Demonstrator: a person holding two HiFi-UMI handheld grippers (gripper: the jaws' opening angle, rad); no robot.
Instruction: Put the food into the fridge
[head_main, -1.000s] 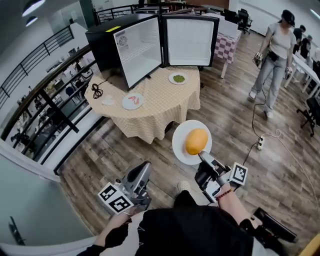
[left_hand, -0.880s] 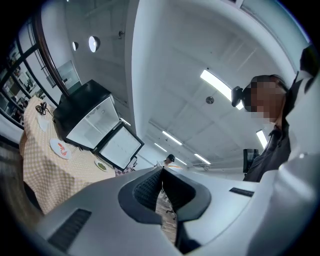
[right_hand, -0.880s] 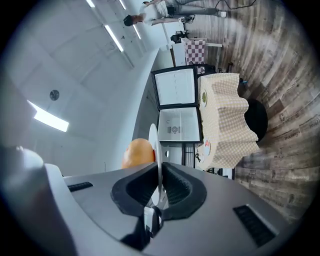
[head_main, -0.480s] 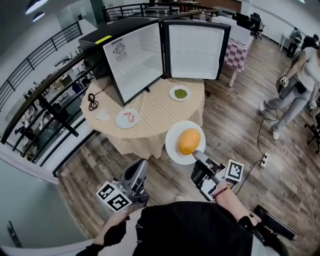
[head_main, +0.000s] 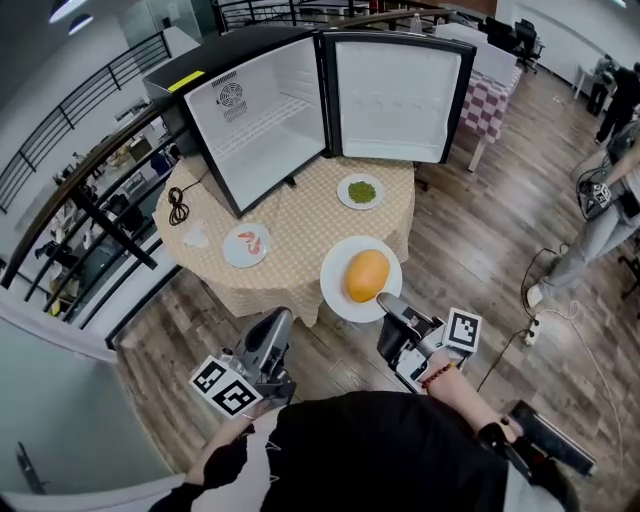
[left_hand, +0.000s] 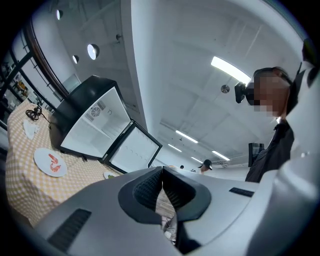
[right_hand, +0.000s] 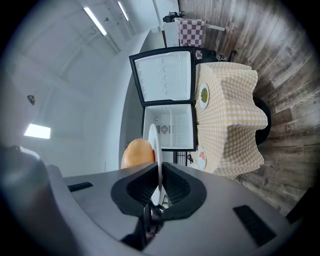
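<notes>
My right gripper (head_main: 386, 306) is shut on the near rim of a white plate (head_main: 335, 290) that carries a round orange food (head_main: 366, 274). The plate hangs just past the near edge of the round table (head_main: 300, 215). In the right gripper view the plate (right_hand: 158, 145) runs edge-on between the pads, with the orange food (right_hand: 137, 152) to its left. The black fridge (head_main: 262, 118) stands open on the table, its inside white and bare. My left gripper (head_main: 276, 326) is low at the left, shut and empty; its pads (left_hand: 150, 187) touch.
On the checkered cloth lie a plate of shrimp (head_main: 246, 244), a plate of green food (head_main: 361, 191) and a coiled cable (head_main: 178, 208). The fridge door (head_main: 397, 92) swings out to the right. A person (head_main: 612, 190) stands at the far right, with a power strip (head_main: 530, 325) on the floor.
I have come closer to the table. My right gripper has carried the plate forward to the table's near edge. The left gripper has kept its pose.
</notes>
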